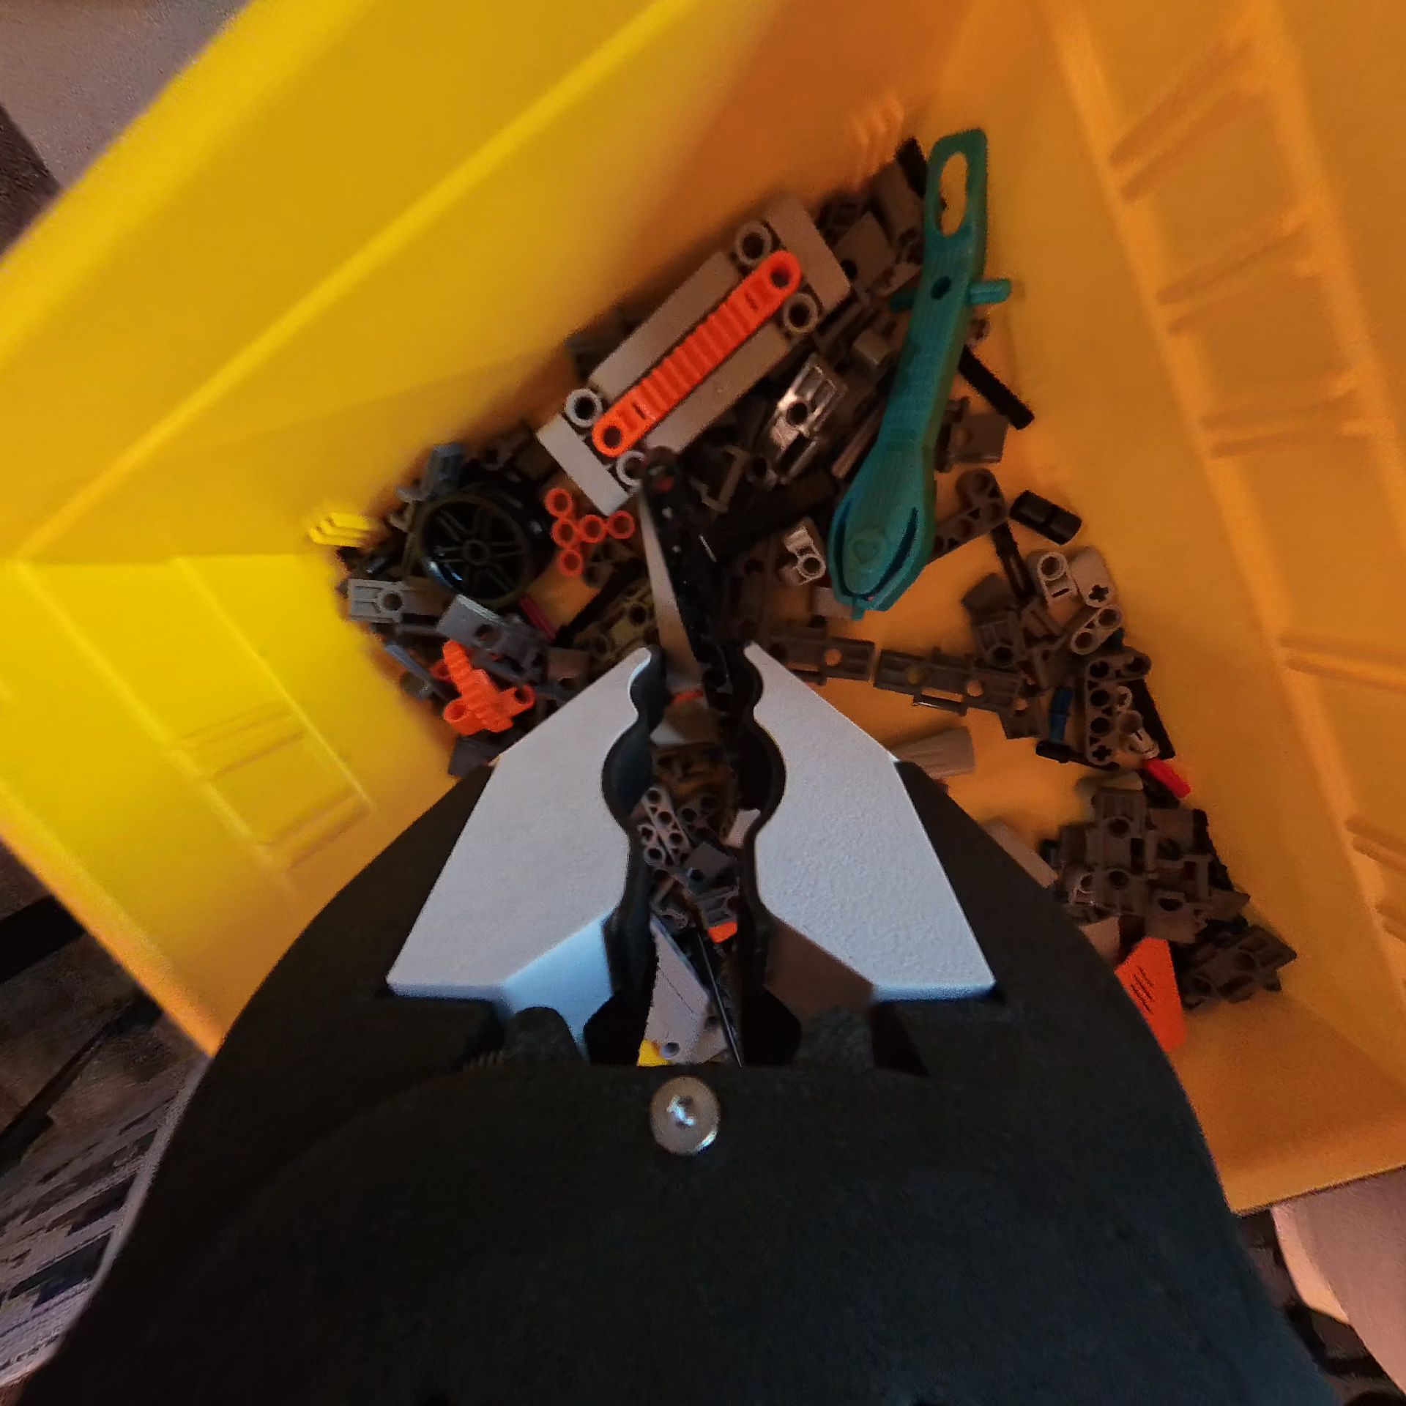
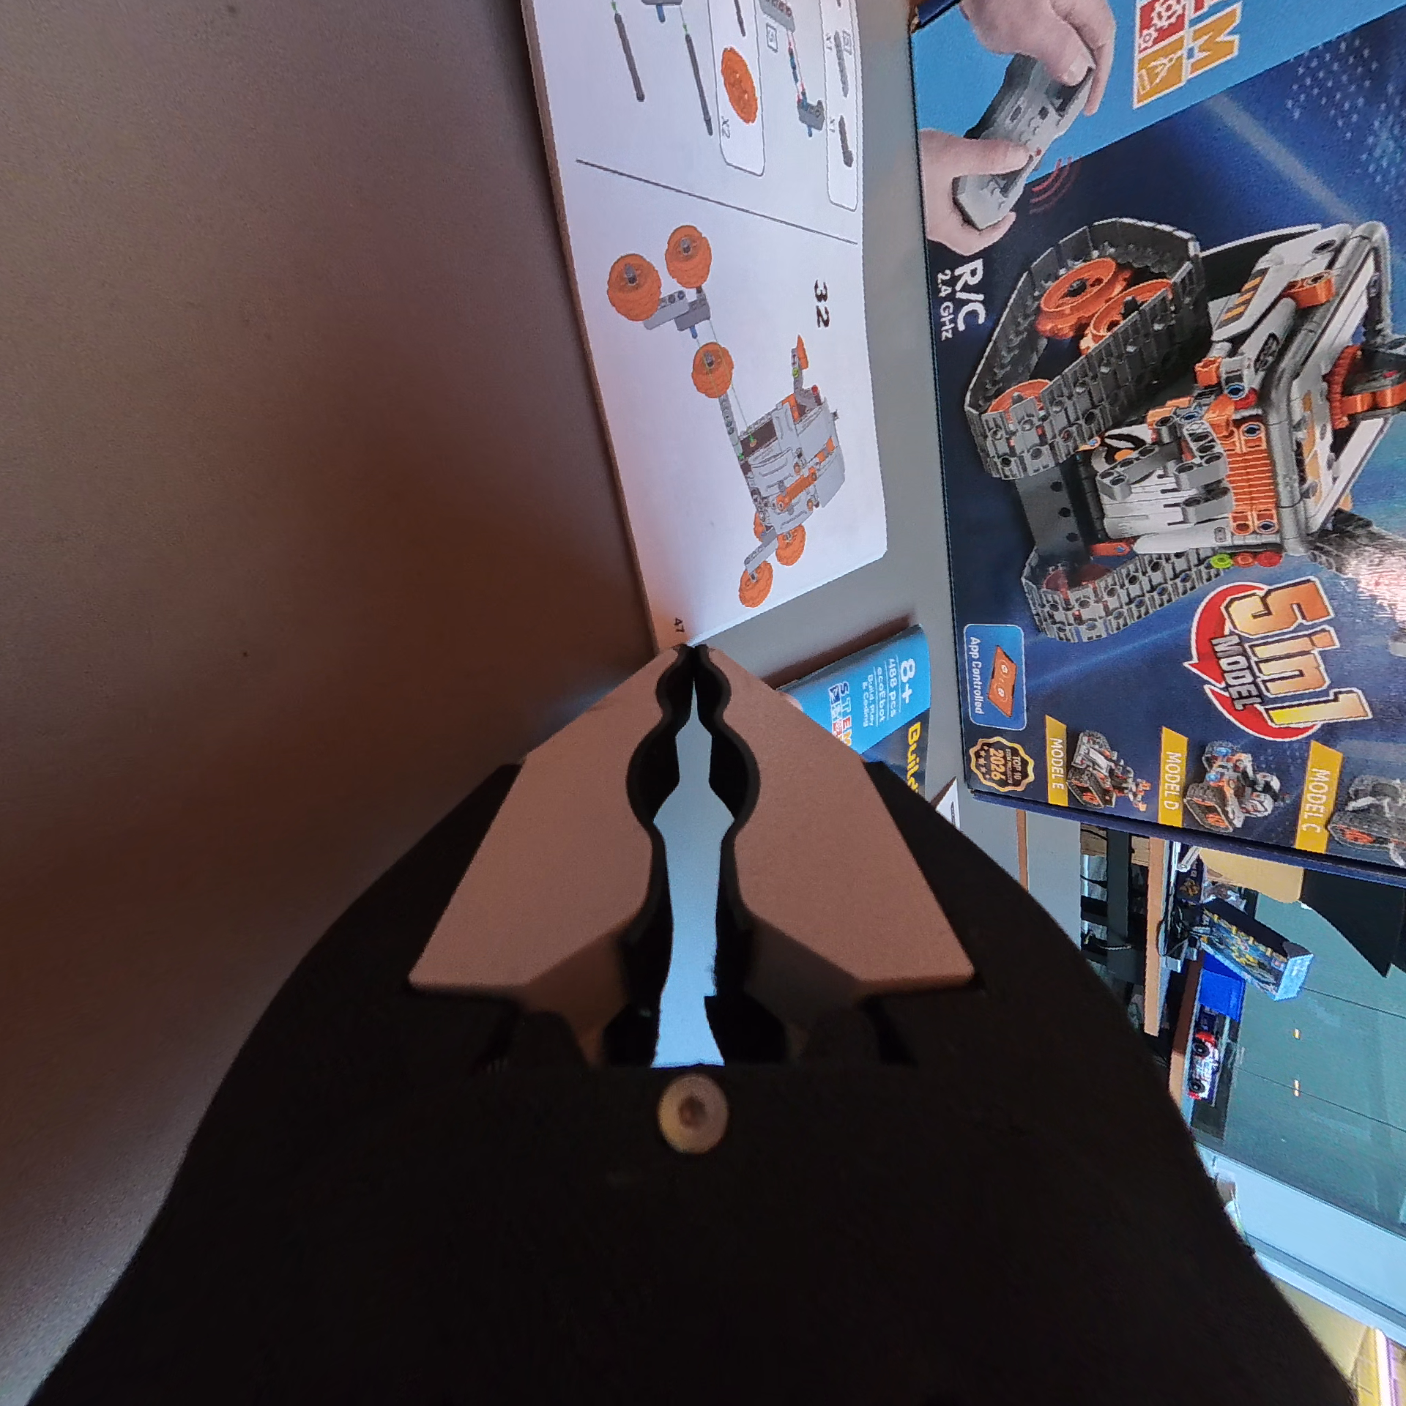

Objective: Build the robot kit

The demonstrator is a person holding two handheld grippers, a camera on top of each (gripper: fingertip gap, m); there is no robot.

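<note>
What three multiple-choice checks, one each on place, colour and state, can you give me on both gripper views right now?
1. The long black strip lies:
A) on a booklet
B) between the left gripper's jaws, over the yellow bin's parts
C) on a blue box

2. The ribbed strip on the grey block is:
A) teal
B) yellow
C) orange

3. The right gripper's jaws are:
A) wide open
B) shut, tips together, empty
C) clamped on a wheel

Key:
1 B, it runs up from between the jaws.
2 C, it is bright orange against the grey.
3 B, the tips meet with nothing between them.
</note>
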